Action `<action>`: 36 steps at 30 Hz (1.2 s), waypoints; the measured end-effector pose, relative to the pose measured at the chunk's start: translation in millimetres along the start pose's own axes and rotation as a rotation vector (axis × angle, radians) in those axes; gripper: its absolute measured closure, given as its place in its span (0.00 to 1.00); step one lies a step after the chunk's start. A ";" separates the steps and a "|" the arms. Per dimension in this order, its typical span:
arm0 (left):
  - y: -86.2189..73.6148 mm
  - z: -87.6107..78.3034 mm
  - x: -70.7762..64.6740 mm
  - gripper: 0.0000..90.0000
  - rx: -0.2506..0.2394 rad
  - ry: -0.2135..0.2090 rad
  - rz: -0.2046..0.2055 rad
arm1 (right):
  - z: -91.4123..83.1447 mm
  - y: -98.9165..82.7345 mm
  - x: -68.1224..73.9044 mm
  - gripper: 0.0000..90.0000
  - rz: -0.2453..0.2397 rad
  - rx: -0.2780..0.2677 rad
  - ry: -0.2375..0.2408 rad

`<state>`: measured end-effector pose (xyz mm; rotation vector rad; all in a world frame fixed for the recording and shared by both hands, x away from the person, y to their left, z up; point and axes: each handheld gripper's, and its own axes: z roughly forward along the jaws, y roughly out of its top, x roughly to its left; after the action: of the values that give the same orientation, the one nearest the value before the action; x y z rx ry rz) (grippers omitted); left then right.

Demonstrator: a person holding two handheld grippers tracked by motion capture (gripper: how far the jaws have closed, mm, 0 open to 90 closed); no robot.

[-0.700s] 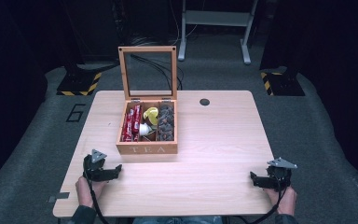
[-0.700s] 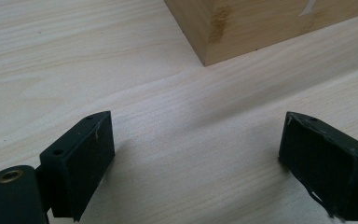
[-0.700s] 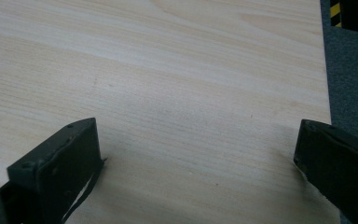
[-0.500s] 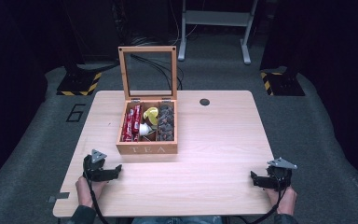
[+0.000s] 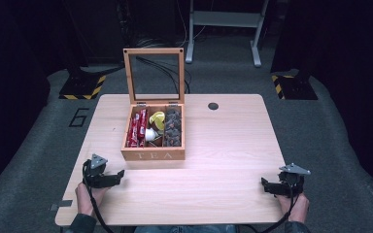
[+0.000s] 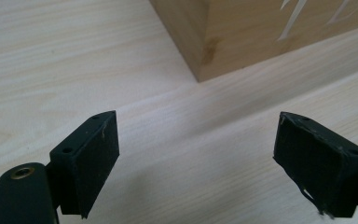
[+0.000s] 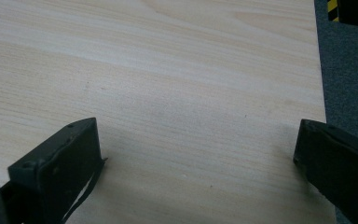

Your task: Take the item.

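Note:
A wooden tea box (image 5: 153,155) marked TEA stands mid-table with its glass-paned lid (image 5: 154,74) raised upright. Inside lie red packets (image 5: 137,128), a yellow packet (image 5: 157,120) and dark packets (image 5: 173,127). My left gripper (image 5: 118,175) rests near the table's front left, open and empty, just short of the box's front left corner (image 6: 200,60). Its jaws stand wide apart (image 6: 196,168). At the front right my right gripper (image 5: 264,185) lies open over bare wood (image 7: 196,163), holding nothing.
The light wooden table (image 5: 223,145) has a round cable hole (image 5: 213,106) at the back right. Its right edge (image 7: 320,93) runs close to my right gripper, with grey carpet beyond. Striped floor markers (image 5: 83,88) and a metal stand (image 5: 223,29) sit behind.

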<state>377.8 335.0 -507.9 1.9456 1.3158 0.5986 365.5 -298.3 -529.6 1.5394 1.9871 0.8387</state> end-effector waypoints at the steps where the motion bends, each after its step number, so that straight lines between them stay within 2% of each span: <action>1: 2.6 -1.3 -0.7 0.15 -0.007 -0.008 -0.001 | 0.0 0.0 -0.1 0.00 0.000 -0.001 0.001; 10: 23.7 -9.7 -7.9 0.15 -0.035 -0.052 0.026 | -0.1 -0.1 -0.7 0.01 0.006 0.002 0.005; 19: 40.2 -14.5 -12.1 0.14 -0.059 -0.066 0.043 | -0.2 -0.1 -0.8 0.01 0.008 0.000 0.004; 32: 72.0 -9.7 -24.1 0.14 -0.083 -0.091 0.109 | -0.3 -0.3 -0.8 0.02 0.010 -0.004 0.003; 36: 82.6 -4.5 -27.3 0.13 -0.091 -0.110 0.115 | -0.3 -0.2 -0.5 0.02 0.016 -0.004 0.002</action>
<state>414.0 291.5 -441.7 1.9601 1.0975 0.5880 365.3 -298.9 -529.5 1.5547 1.9759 0.8507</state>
